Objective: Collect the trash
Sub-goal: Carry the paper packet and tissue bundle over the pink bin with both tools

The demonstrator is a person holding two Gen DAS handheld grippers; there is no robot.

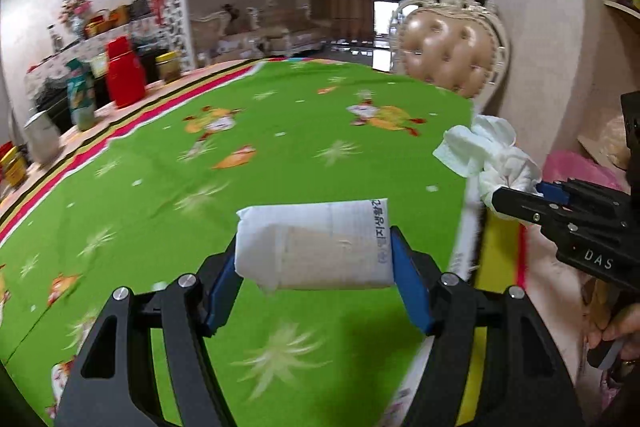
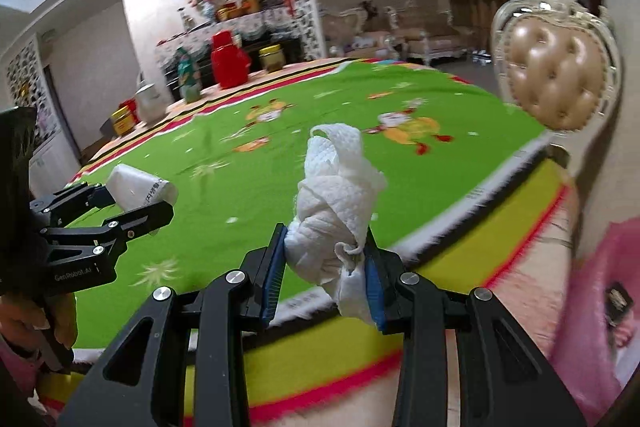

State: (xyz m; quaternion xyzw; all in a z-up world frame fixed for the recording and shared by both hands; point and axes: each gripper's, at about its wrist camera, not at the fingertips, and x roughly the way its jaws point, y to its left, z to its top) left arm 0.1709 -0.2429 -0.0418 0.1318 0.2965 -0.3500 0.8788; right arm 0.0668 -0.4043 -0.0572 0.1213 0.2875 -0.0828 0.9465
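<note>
Left gripper half open, clamped on paper cup lying sideways above green tablecloth, right gripper nearly closed, pinching crumpled tissue, tufted chair beyond table edge, red jug and jars far left.

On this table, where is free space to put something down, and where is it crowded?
The green tablecloth is bare across its whole middle, from the near yellow border up to the striped far edge. It is crowded only along that far left edge: red jug, green bottle, yellow-lidded jar. The tufted chair borders the right side.
</note>
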